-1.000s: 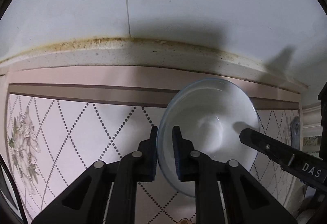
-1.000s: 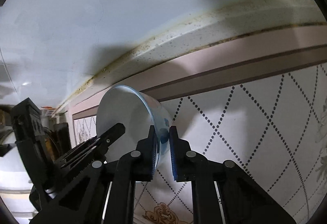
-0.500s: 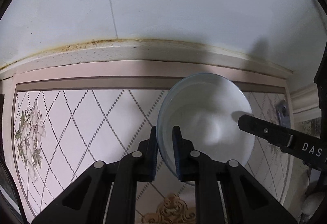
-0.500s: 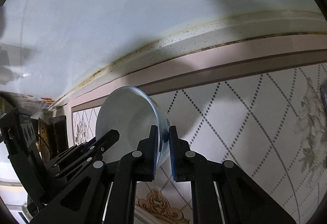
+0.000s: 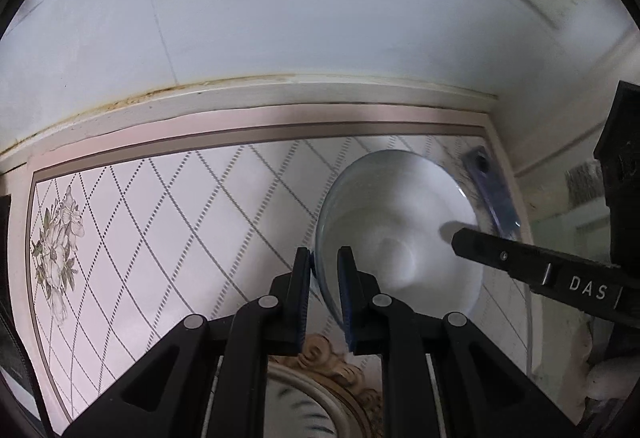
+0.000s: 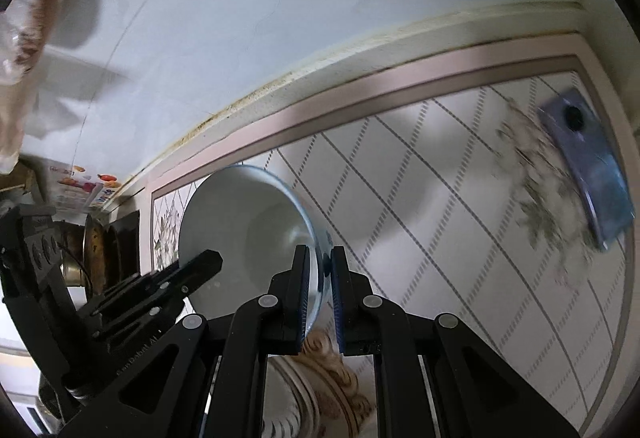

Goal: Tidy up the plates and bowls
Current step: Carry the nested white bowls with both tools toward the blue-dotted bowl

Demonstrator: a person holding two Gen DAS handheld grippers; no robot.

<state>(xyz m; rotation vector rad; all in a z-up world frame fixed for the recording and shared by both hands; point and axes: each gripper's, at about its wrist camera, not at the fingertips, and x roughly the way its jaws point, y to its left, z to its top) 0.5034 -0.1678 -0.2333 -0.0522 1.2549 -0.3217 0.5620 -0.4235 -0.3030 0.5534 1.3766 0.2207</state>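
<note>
Bowl (image 5: 404,226), white inside with a clear bluish rim, held off the surface between two grippers, tilted so its opening faces sideways.

Left gripper (image 5: 324,266): fingers clenched on the bowl's near rim, one pad inside the wall, one outside. Seen from the right wrist camera, this gripper (image 6: 200,262) reaches in from the lower left, tip at the bowl's edge.

Right gripper (image 6: 325,264): fingers clamped on the opposite rim of the bowl (image 6: 244,234), thin glass edge pinched between the blue pads. In the left wrist view it comes in from the right, a black finger (image 5: 472,242) lettered "DAS" lying across the rim.

Below: surface (image 5: 168,222) with a white diamond-lattice pattern, dotted lines, pink and brown border, a flower motif (image 5: 60,226) at the left end. Gold scrollwork (image 5: 332,358) directly under the fingers.

Blue phone (image 6: 588,174) lies flat on the surface near its far right corner, well apart from the bowl, blurred. White wall (image 5: 320,6) behind, stained along the seam where it meets the surface.

Left edge of the right wrist view: dark cookware (image 6: 100,254), partly hidden; cannot tell what kind.
</note>
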